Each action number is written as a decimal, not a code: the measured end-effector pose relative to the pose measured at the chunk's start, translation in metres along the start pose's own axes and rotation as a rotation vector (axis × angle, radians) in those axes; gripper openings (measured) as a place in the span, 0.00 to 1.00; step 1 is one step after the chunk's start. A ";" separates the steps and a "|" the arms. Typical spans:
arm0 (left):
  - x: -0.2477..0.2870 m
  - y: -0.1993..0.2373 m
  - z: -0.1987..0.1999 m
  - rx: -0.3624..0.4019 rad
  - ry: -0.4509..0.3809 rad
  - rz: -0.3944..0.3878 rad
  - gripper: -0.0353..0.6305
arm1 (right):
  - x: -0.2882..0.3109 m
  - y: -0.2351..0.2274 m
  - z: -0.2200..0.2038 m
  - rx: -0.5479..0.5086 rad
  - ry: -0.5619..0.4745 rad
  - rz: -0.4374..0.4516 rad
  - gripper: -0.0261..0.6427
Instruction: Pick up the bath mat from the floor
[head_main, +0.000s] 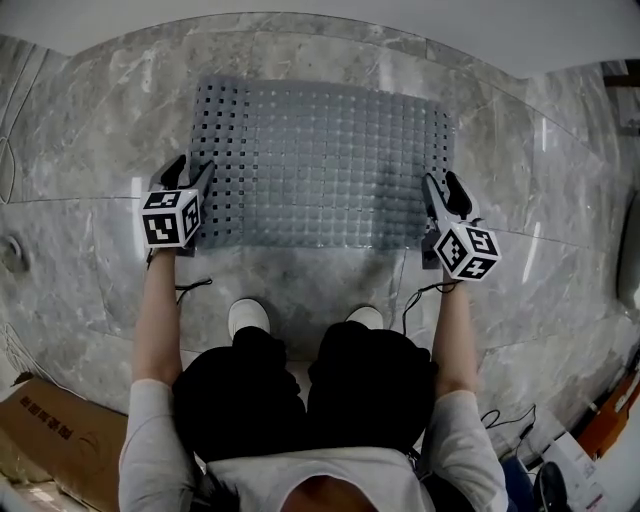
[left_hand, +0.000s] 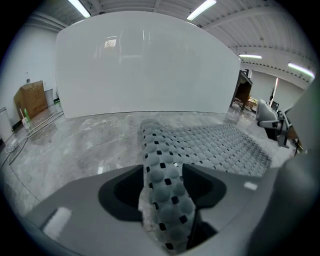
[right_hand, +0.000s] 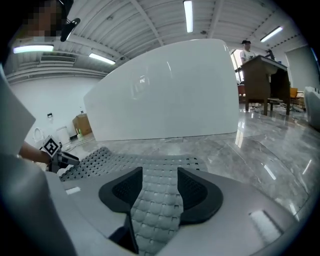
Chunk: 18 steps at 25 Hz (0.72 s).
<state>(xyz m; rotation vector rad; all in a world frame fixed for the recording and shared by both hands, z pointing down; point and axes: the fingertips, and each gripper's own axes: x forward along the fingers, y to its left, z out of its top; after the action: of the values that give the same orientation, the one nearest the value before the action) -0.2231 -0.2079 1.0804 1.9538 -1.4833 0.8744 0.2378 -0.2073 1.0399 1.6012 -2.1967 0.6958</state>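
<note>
The grey bath mat (head_main: 320, 160), studded with bumps and square holes, lies spread flat on the marble floor. My left gripper (head_main: 192, 172) is at its near left corner and my right gripper (head_main: 445, 190) at its near right corner. In the left gripper view a raised fold of the mat (left_hand: 165, 195) runs between the jaws of the left gripper (left_hand: 162, 170), with a dark gap beside it. In the right gripper view the mat's edge (right_hand: 155, 205) lies between the spread jaws of the right gripper (right_hand: 159, 172). Neither pair of pads presses on it.
The person's white shoes (head_main: 247, 318) stand just behind the mat's near edge. A cardboard box (head_main: 50, 440) sits at the near left, and cables (head_main: 505, 420) with orange items at the near right. A white curved panel (left_hand: 145, 65) rises behind the mat.
</note>
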 end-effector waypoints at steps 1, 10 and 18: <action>0.002 0.001 -0.002 -0.006 0.003 0.000 0.42 | 0.000 -0.005 -0.005 0.005 0.011 -0.013 0.38; 0.008 0.006 -0.016 -0.056 0.036 -0.004 0.45 | 0.008 -0.038 -0.051 0.022 0.125 -0.103 0.43; 0.015 0.008 -0.025 -0.075 0.056 -0.012 0.50 | 0.014 -0.061 -0.079 0.013 0.215 -0.157 0.50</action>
<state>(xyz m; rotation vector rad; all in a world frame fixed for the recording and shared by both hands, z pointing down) -0.2330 -0.2006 1.1085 1.8669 -1.4496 0.8489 0.2902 -0.1887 1.1245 1.6023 -1.8963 0.7963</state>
